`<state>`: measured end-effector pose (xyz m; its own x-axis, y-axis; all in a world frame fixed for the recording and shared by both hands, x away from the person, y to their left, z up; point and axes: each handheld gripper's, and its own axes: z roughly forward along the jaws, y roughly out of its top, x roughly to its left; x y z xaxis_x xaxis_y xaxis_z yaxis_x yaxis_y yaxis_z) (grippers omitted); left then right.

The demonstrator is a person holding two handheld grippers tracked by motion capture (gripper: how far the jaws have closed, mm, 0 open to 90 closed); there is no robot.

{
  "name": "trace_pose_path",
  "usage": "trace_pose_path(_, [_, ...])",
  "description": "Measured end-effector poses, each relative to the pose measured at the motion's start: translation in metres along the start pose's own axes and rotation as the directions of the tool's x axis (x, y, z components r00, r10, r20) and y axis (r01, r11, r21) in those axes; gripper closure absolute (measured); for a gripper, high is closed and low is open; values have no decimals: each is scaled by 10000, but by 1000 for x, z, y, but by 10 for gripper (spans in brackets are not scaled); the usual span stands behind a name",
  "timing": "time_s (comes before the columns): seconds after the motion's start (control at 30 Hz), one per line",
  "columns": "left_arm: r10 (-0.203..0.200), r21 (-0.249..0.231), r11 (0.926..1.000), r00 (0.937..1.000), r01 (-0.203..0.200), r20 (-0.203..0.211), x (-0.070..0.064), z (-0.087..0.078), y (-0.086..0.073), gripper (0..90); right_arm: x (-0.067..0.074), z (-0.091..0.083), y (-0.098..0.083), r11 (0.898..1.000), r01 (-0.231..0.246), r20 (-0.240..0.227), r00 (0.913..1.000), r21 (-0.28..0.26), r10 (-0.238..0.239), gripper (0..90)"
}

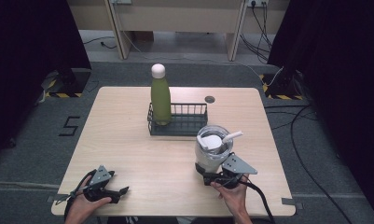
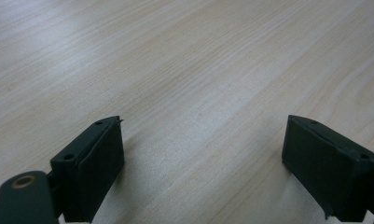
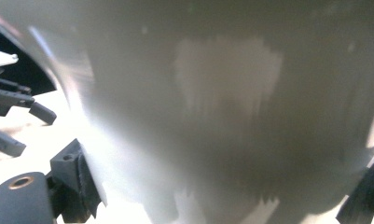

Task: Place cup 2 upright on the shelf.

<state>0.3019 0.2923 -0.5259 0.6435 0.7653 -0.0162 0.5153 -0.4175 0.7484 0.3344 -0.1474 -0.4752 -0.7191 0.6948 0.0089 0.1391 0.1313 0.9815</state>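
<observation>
A white tumbler (image 1: 212, 149) with a lid and a white straw stands at the front right of the wooden table (image 1: 128, 140), leaning a little. My right gripper (image 1: 208, 176) is shut on its lower part; in the right gripper view the pale tumbler wall (image 3: 222, 116) spans the gap between the two jaws of the right gripper (image 3: 222, 196). At the table's front left, my left gripper (image 1: 121, 192) rests low and open. The left gripper (image 2: 203, 158) has bare wood between its jaws.
A black wire basket (image 1: 189, 126) sits at the table's middle back, with a green bottle (image 1: 160, 95) with a white cap upright in its left end. A small dark round disc (image 1: 210, 99) lies behind the basket. Cables run over the floor at the right.
</observation>
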Motion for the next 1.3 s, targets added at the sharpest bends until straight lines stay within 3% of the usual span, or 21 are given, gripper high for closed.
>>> trace_pose_path(0.3, [-28, -13, 10000, 10000, 28, 16, 0, 0, 0, 122, -19, 3, 18, 10000, 83, 430, 9990, -46, -81, 114])
trace_pose_path(1.3, [-9, -10, 10000, 10000, 9, 2, 0, 0, 0, 125, -41, 40, 61, 9996, 282, 610, 9977, -68, -277, 114])
